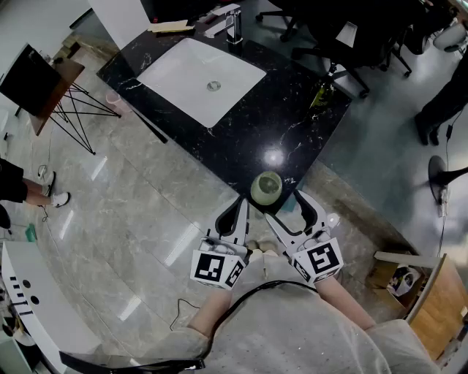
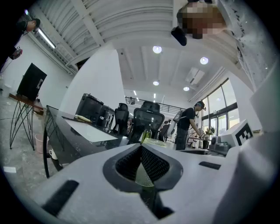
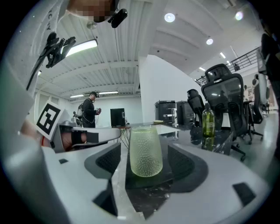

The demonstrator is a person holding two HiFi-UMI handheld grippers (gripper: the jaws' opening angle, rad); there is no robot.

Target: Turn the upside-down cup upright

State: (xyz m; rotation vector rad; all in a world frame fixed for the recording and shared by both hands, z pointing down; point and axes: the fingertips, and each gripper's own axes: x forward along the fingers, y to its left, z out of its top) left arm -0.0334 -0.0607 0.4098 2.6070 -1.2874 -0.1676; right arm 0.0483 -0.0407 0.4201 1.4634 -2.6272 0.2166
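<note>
A pale green dimpled glass cup [image 1: 267, 188] stands on the black marble counter [image 1: 292, 124], close to its near edge. In the right gripper view the cup [image 3: 145, 151] is upright on the counter between the jaws of my right gripper [image 3: 146, 161], which is open; gaps show on both sides and the pads do not touch it. Which end of the cup is up I cannot tell. From the head view, my right gripper [image 1: 291, 213] sits just below the cup. My left gripper [image 1: 238, 213] is beside it to the left, jaws together and empty. The left gripper [image 2: 142, 151] sees the cup's top [image 2: 153, 141] over its jaws.
A white sink [image 1: 201, 79] with a faucet [image 1: 232, 22] fills the counter's far part. A green bottle [image 1: 319, 93] stands at the right edge. Office chairs [image 1: 344, 44] lie beyond. A person [image 2: 189, 126] stands further off. An easel with a black screen [image 1: 33, 80] is at left.
</note>
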